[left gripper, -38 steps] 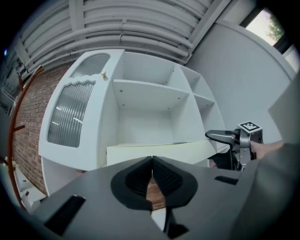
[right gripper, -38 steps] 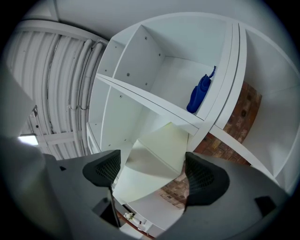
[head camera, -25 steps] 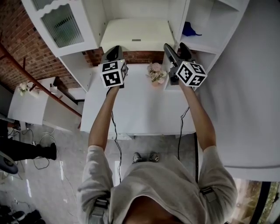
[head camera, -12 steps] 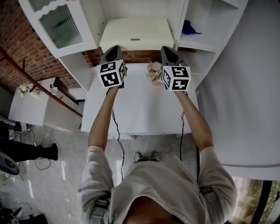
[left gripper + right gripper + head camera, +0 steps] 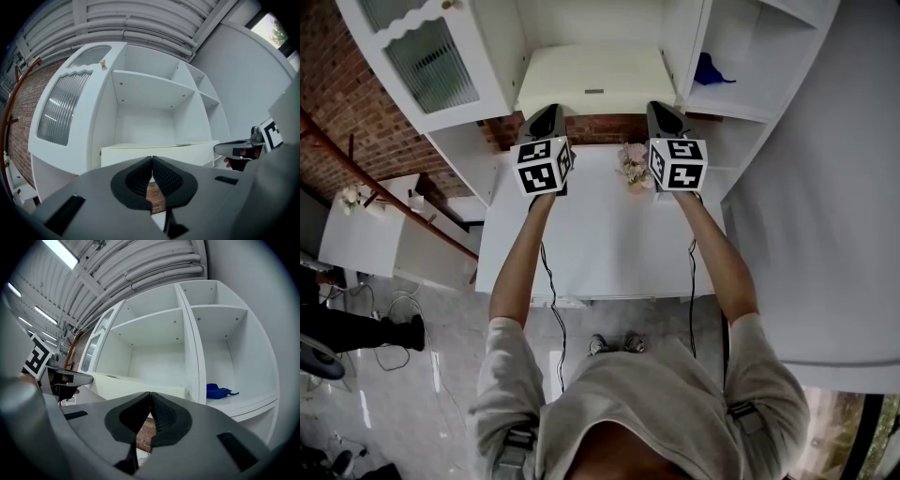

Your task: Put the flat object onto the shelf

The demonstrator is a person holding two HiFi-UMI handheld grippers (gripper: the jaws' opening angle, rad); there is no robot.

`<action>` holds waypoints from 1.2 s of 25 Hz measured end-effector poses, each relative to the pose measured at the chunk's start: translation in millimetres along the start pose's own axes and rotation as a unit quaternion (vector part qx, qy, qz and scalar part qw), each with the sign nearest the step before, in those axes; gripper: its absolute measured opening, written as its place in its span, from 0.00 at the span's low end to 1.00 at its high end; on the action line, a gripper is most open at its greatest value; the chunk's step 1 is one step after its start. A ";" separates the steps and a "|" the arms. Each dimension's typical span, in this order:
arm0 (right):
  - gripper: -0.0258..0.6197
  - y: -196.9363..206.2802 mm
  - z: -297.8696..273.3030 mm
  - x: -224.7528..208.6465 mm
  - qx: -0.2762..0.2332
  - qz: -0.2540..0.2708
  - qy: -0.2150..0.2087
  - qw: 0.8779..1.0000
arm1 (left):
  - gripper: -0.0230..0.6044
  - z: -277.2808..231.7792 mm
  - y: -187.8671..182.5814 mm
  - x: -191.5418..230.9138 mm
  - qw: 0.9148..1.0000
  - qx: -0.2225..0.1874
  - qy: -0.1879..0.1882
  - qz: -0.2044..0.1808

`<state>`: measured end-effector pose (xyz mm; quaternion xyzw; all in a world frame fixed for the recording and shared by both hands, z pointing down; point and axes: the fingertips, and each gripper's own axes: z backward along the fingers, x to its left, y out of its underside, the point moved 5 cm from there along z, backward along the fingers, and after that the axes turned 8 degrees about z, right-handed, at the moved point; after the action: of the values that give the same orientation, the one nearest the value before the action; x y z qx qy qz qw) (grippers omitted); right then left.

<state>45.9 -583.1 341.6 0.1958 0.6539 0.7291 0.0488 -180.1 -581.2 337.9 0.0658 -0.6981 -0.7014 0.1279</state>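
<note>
While both grippers point level at the white shelf unit (image 5: 682,47), the job reads as all but finished. Starting at about ten o'clock from the person in the head view, a ribbed-glass door (image 5: 431,56) stands swung open on the unit's left side. Next comes the left gripper (image 5: 152,168) at eleven o'clock, its fingers pressed together with nothing between them. Straight ahead at twelve o'clock lies the flat cream board (image 5: 595,75), which I take to be the task's object. It rests flat in the middle bay of the unit, its front edge facing the person, and neither gripper touches it. Below it, on the white table (image 5: 600,234) between the two grippers, sits a small bunch of pink flowers (image 5: 634,161). At one o'clock the right gripper (image 5: 150,404) is likewise closed tight on nothing, its tips short of the board's edge. Farther right, at about two o'clock, a blue cloth (image 5: 712,70) lies in the neighbouring bay. Judging by how things lie, the placing is done. Little seems left beyond drawing both hands back, unless the board needs nudging deeper, which cannot be told from here.
</note>
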 end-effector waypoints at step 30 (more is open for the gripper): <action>0.09 5.8 -49.0 -15.4 0.015 -0.012 0.002 1.000 | 0.06 -51.5 -0.6 18.7 1.000 0.018 0.011 0.011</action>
<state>44.0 -634.7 340.5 0.1871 0.6670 0.7192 0.0531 -184.1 -635.9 338.0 0.0684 -0.7096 -0.6867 0.1423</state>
